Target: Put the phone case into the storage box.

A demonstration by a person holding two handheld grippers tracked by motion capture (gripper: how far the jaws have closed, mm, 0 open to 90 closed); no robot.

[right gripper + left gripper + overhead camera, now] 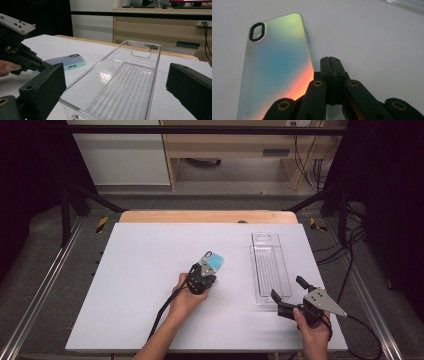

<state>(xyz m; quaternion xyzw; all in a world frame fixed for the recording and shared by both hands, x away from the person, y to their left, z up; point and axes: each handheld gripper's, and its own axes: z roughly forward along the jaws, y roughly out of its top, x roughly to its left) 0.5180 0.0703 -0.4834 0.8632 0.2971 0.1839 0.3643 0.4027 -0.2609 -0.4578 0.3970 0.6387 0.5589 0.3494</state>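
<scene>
The left gripper (203, 276) is sitting with its fingers (331, 65) pressed fully together, holding nothing, their tips lying just beside the long edge of an iridescent phone case (275, 67). That case is lying flat, back up, near the middle of the white tabletop (140, 285), its camera cutout pointing away from the person. The right gripper (289, 296) is resting with its fingers (43, 87) spread wide at the near end of a clear plastic tray (125, 85), which is lying well to the right of the case.
</scene>
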